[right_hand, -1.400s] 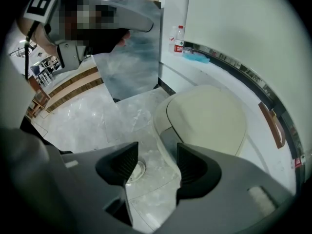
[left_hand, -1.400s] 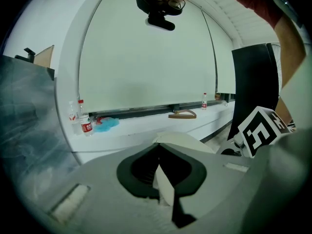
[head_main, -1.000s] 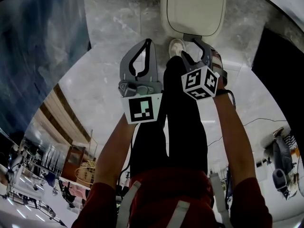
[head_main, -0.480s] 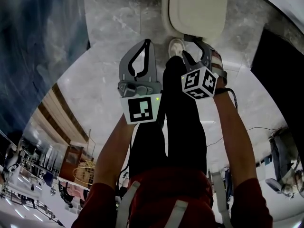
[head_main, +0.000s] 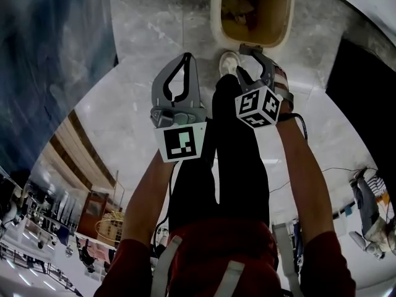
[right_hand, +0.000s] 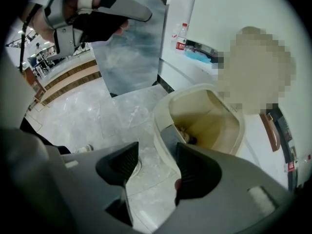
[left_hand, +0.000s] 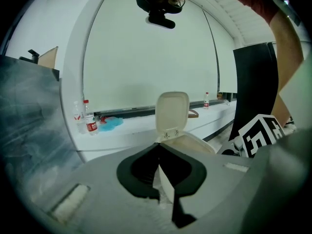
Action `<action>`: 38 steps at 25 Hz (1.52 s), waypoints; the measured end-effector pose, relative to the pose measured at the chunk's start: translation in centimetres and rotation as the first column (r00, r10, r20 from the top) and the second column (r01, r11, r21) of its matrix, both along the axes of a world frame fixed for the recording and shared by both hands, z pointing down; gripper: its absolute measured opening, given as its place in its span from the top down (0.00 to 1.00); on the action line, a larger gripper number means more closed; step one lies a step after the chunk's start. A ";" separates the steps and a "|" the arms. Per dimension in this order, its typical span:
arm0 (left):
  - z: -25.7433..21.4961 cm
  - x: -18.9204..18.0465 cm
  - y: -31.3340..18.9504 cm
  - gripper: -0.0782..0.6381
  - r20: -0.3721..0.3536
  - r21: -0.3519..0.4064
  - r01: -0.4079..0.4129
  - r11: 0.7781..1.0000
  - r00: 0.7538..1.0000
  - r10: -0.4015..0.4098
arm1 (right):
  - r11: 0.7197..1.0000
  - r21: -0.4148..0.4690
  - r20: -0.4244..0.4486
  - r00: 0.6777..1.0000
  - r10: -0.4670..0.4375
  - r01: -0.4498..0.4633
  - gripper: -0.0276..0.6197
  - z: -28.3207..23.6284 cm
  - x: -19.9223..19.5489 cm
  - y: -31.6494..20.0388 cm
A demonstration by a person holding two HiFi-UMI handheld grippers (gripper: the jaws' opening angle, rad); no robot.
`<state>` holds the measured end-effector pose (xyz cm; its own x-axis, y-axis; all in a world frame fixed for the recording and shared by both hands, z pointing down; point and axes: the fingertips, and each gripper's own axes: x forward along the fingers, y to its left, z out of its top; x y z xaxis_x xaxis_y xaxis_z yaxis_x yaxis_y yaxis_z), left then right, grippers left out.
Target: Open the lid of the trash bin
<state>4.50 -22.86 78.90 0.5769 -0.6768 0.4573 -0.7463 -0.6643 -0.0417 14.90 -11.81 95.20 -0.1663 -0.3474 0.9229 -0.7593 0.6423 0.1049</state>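
The trash bin [head_main: 216, 14] is a cream tub with rounded corners, standing on the pale marble floor [head_main: 142, 104] against a low white ledge [left_hand: 131, 130]. Its lid [left_hand: 172, 108] is up, tilted back on its hinge to nearly upright. The mouth is wide open, and there's some crumpled rubbish [head_main: 238, 8] down in the yellowish inside. A white shoe [head_main: 229, 60] sits right at the bin's base.

Both tongs hang short of the bin, not touching it. The left gripper [head_main: 190, 55] is off to the bin's left, tips pinched together on nothing. The right gripper [head_main: 247, 62] is closer, just in front of the rim, with its jaws spread and only floor showing between them. Two water bottles [left_hand: 87, 123] and a blue cloth [left_hand: 111, 123] rest on the ledge.
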 end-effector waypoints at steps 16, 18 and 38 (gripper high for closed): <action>-6.9 -0.5 -0.7 0.88 0.023 0.103 -0.060 0.993 0.998 0.058 | 0.994 -0.004 0.051 0.992 0.113 -0.113 0.66 -5.0 0.1 -2.2; -8.4 -0.7 -0.9 0.88 0.020 0.122 -0.060 0.991 0.998 0.058 | 0.991 0.008 0.061 0.989 0.133 -0.134 0.66 -6.7 0.0 -2.2; -22.3 -5.0 5.6 0.88 -0.167 0.157 0.012 0.987 0.986 0.014 | 0.909 0.187 0.166 0.924 0.345 -0.373 0.67 -25.5 -1.4 3.0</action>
<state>-0.48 -17.25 56.60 0.6370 -0.7319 0.2419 -0.7508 -0.6602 -0.0201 13.49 -8.80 69.69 -0.1042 -0.5896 0.8010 -0.9499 0.2975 0.0955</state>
